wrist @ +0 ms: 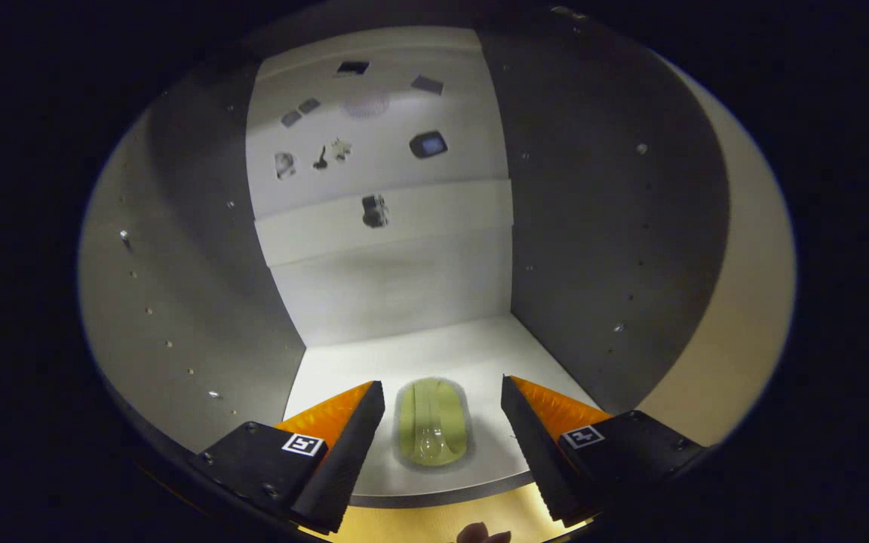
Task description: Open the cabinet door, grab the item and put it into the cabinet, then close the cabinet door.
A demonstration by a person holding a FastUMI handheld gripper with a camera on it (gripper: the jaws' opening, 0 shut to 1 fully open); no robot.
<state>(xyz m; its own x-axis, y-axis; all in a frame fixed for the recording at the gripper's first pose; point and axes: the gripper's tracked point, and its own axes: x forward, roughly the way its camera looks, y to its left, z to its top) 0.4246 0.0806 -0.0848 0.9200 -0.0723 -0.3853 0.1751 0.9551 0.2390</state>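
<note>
Our gripper (442,422) has its jaws spread wide and empty at the lower centre of the frame. Between the fingers, touching neither, a pale green translucent oblong item (433,422) lies on the white cabinet floor (434,351) near its front lip. We judge the opening and placing done; closing the door remains.

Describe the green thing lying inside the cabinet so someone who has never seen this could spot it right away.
Look into the open cabinet, down to its white floor near the front edge. There, between the open gripper's fingers and touching neither, lies the small green item. It is glossy, rounded and yellow-green, the only coloured object on that pale shelf floor.
</note>
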